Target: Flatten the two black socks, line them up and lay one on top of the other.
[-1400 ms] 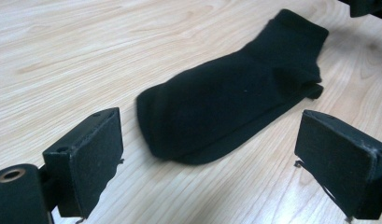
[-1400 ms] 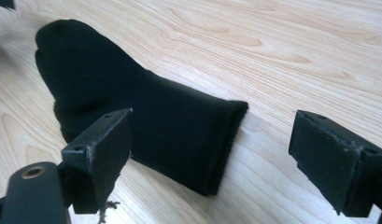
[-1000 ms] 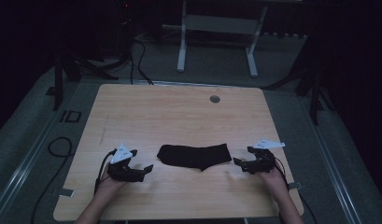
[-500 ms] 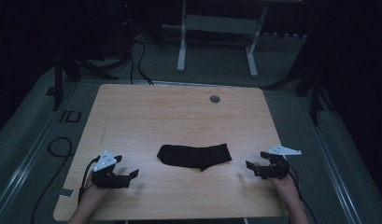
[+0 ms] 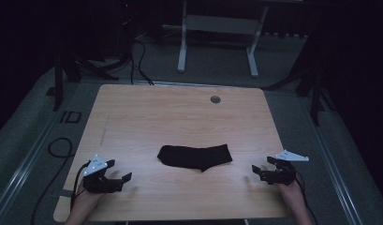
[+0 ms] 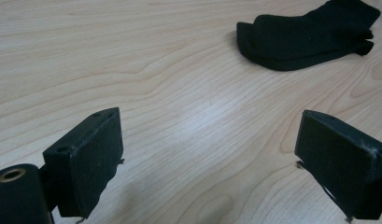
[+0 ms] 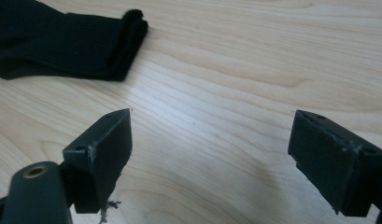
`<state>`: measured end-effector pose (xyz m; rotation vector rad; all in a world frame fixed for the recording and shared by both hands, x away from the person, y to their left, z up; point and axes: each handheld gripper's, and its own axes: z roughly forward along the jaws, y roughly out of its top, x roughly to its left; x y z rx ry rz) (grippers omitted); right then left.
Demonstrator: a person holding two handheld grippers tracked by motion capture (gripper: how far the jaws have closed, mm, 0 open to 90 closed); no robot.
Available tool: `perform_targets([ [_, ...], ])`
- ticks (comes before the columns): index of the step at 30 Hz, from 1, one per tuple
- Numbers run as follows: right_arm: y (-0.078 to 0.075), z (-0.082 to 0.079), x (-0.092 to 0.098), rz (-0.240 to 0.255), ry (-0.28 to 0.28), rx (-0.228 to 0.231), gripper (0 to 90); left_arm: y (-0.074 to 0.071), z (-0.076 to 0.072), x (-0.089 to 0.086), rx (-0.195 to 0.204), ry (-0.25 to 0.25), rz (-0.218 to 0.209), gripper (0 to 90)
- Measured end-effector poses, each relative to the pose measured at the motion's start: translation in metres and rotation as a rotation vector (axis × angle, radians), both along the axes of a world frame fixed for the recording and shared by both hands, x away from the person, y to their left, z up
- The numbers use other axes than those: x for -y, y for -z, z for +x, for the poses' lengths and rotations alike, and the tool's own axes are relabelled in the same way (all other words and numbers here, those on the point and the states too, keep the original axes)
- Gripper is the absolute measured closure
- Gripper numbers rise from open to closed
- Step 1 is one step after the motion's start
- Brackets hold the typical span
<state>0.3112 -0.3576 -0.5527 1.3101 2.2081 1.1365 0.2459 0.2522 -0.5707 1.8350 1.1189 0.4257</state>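
Both hand-held grippers have drawn back from the middle toward the lower corners of the high view: the left black two-jaw gripper (image 5: 120,172) now lower left, the right black two-jaw gripper (image 5: 263,168) lower right, each with jaws spread wide and holding nothing. Between them, well apart from both, the folded black fabric sock (image 5: 195,156) lies unmoved on the light wooden table (image 5: 180,112), at centre frame.

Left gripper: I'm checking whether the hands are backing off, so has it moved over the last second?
Yes. The left gripper moved away from the black sock, toward the table's near-left corner.
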Motion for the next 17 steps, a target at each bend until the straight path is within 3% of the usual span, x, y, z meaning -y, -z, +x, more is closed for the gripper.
perform_targets([
  [9,0.002,-0.003,0.011,0.022,0.038,0.043,13.7,0.005,-0.001,0.000,-0.009,-0.002,-0.028,8.2],
  [17,0.005,-0.002,0.015,0.018,0.062,0.044,13.9,0.002,-0.003,-0.001,0.010,-0.010,-0.047,8.2],
])
